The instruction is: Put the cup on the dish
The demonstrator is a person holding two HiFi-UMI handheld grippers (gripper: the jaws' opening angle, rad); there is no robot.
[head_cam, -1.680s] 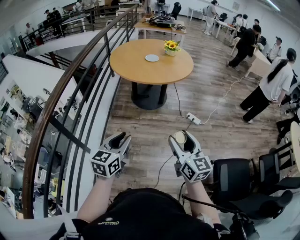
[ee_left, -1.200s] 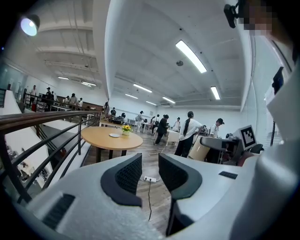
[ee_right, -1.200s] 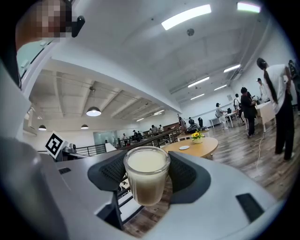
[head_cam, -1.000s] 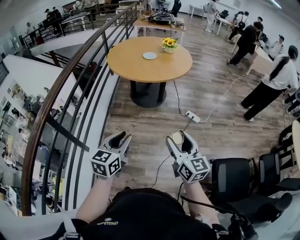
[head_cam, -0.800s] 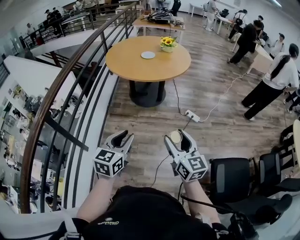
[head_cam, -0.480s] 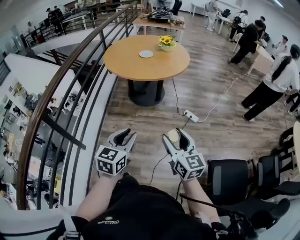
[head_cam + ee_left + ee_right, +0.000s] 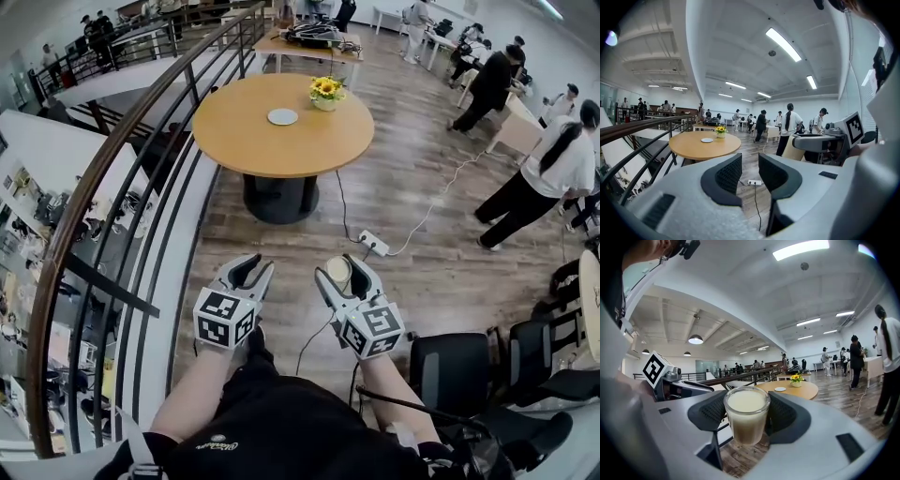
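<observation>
We had edged closer to the white dish [image 7: 282,116] at twelve o'clock, still far; right gripper [image 7: 343,272] pinched the full glass cup [image 7: 336,269], left gripper [image 7: 249,269] jaws spread, empty.

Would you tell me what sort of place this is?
Probably an open-plan office or lab on an upper floor: a curved railing overlooks a lower level, beside a round table and office chairs.

Light: bright, even, from ceiling strip lamps [image 7: 783,44].
Shadows: soft and faint.
Edges: strong fisheye bending; black corners in both gripper views.
Focus: mostly sharp.
</observation>
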